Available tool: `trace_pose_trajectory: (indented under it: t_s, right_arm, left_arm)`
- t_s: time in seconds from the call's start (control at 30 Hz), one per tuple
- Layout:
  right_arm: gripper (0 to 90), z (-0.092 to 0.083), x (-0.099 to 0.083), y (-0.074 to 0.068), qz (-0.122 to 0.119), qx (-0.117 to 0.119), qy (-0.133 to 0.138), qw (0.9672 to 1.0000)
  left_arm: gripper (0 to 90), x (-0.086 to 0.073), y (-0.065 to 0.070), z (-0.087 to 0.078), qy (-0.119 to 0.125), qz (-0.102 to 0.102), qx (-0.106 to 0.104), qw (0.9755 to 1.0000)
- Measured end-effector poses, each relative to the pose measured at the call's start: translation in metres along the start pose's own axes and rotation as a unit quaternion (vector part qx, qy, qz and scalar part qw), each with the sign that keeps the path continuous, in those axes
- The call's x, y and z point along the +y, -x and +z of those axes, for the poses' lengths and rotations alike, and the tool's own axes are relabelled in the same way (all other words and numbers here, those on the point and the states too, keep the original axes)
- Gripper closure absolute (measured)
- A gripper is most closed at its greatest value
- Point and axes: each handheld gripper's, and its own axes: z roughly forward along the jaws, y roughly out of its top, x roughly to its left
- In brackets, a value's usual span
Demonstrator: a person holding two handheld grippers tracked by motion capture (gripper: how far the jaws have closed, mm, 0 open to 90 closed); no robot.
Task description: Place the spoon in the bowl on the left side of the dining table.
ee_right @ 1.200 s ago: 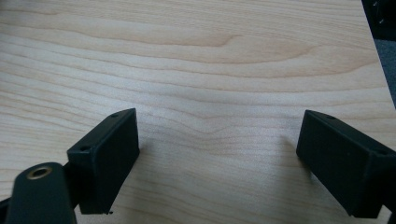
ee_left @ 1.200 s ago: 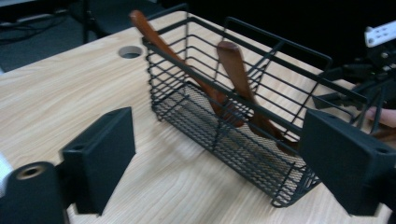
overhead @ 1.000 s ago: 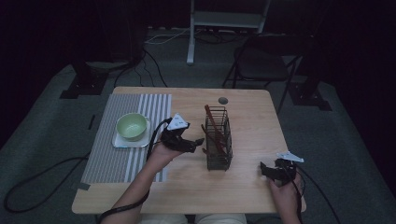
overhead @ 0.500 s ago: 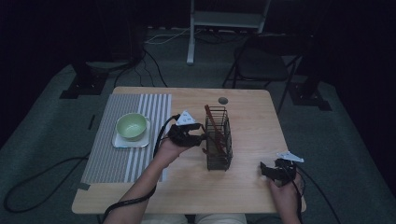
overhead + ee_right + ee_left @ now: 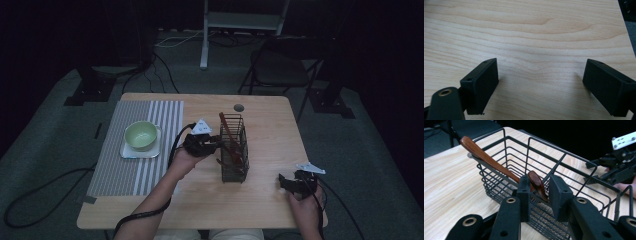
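Glossy brown wooden spoon [image 5: 499, 167] between part-open left gripper [image 5: 539, 195] jaws, unclamped; right gripper [image 5: 541, 86] wide, empty.

Left gripper [image 5: 214, 142] reaches the black wire basket [image 5: 234, 150] holding a brown wooden utensil [image 5: 230, 136]; right gripper [image 5: 290, 181] rests on the light wooden desk [image 5: 270, 125], well apart.

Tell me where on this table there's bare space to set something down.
Bare wood lies between the wire basket and the right gripper, along the table's near edge, and behind the basket. The striped mat's near half is free. It is crowded where the left gripper meets the basket, beside the green bowl.
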Motion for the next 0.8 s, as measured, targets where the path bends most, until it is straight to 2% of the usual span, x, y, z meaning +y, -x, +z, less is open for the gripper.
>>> trace_pose_trajectory:
  t_s: [0.03, 0.17, 0.23, 0.3, 0.33, 0.63, 0.73, 0.8]
  right_arm:
    - [12.5, 0.0, 0.0, 0.0, 0.0, 0.0, 0.0, 1.0]
    - [12.5, 0.0, 0.0, 0.0, 0.0, 0.0, 0.0, 1.0]
    - [12.5, 0.0, 0.0, 0.0, -0.001, 0.0, 0.001, 1.0]
    - [12.5, 0.0, 0.0, 0.0, -0.001, 0.0, 0.0, 1.0]
    - [12.5, 0.0, 0.0, 0.0, -0.001, 0.0, 0.0, 1.0]
    - [12.5, 0.0, 0.0, 0.0, -0.001, 0.0, 0.001, 1.0]
    - [12.5, 0.0, 0.0, 0.0, -0.001, 0.0, 0.001, 1.0]
    - [12.5, 0.0, 0.0, 0.0, -0.001, 0.0, 0.001, 1.0]
  left_arm:
    - [73.4, -0.001, 0.0, -0.001, 0.002, -0.002, -0.009, 1.0]
    - [75.5, -0.002, 0.001, -0.001, 0.002, -0.002, -0.008, 1.0]
    - [77.4, -0.003, 0.002, -0.004, 0.01, -0.005, -0.022, 0.9997]
    - [80.0, -0.003, 0.003, -0.005, 0.015, -0.009, -0.026, 0.9995]
    - [81.3, -0.003, 0.002, -0.006, 0.02, -0.015, -0.04, 0.9989]
    - [83.4, 0.0, 0.007, -0.007, 0.027, -0.009, -0.037, 0.9989]
    - [83.5, 0.005, 0.009, -0.014, 0.034, -0.003, -0.039, 0.9987]
    - [83.5, 0.007, 0.008, -0.018, 0.038, -0.005, -0.032, 0.9987]
